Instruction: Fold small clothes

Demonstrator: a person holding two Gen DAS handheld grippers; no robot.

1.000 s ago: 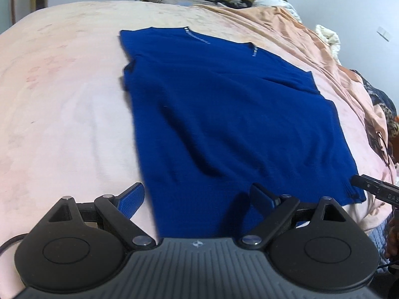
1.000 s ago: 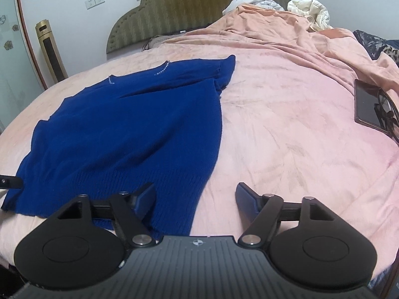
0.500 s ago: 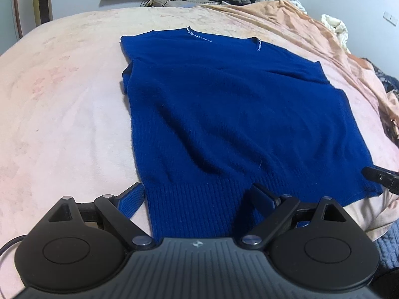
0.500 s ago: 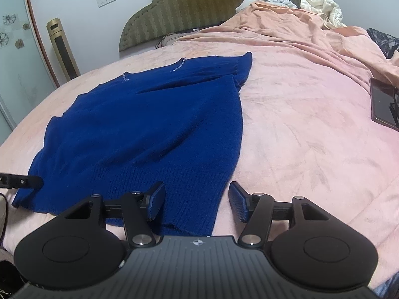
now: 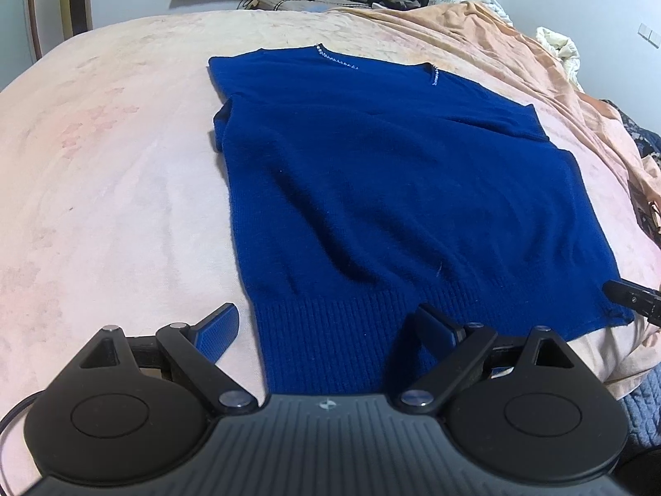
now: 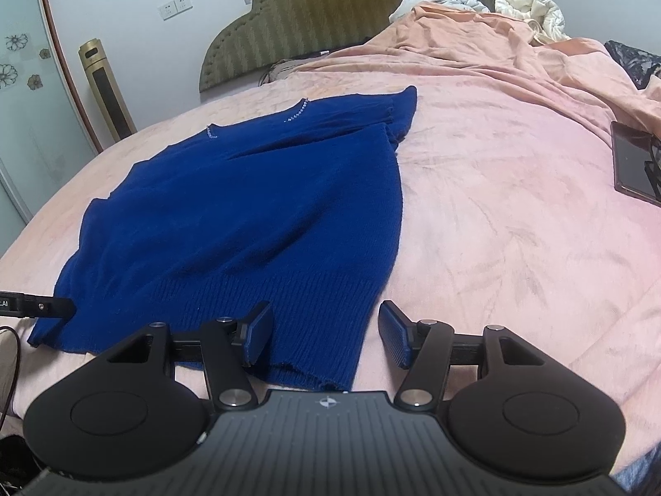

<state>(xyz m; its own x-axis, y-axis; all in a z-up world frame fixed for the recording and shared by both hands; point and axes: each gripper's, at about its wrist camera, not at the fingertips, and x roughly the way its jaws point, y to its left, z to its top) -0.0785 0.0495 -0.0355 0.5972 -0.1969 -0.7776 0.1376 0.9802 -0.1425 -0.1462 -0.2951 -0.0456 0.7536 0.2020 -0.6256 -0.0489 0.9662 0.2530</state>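
One blue sweater (image 5: 396, 190) lies flat on the pink bed (image 5: 111, 190), with the neckline far from the cameras and the ribbed hem (image 5: 330, 330) close to them. It is spread out with only soft wrinkles, so I think it is laid like this to make a clean fold possible; no fold is made yet.

The left gripper (image 5: 326, 330) stands at the left end of the hem. Its jaws are spread wide: one blue finger is over the bare bed just beside the sweater's edge, the other is over the ribbed band, so the corner sits between them. The right gripper (image 6: 326, 332) is at the other end of the hem, also with the jaws apart, though less wide, and the right corner of the hem lies between its fingers. Neither one pinches cloth. I judge that both are placed this way to take the two bottom corners together, so the hem can be lifted evenly toward the neckline.

A dark tablet (image 6: 632, 165) lies on the bed well apart to the right, and crumpled bedding (image 6: 529, 8) is piled near the green headboard (image 6: 330, 12); both are away from the sweater.
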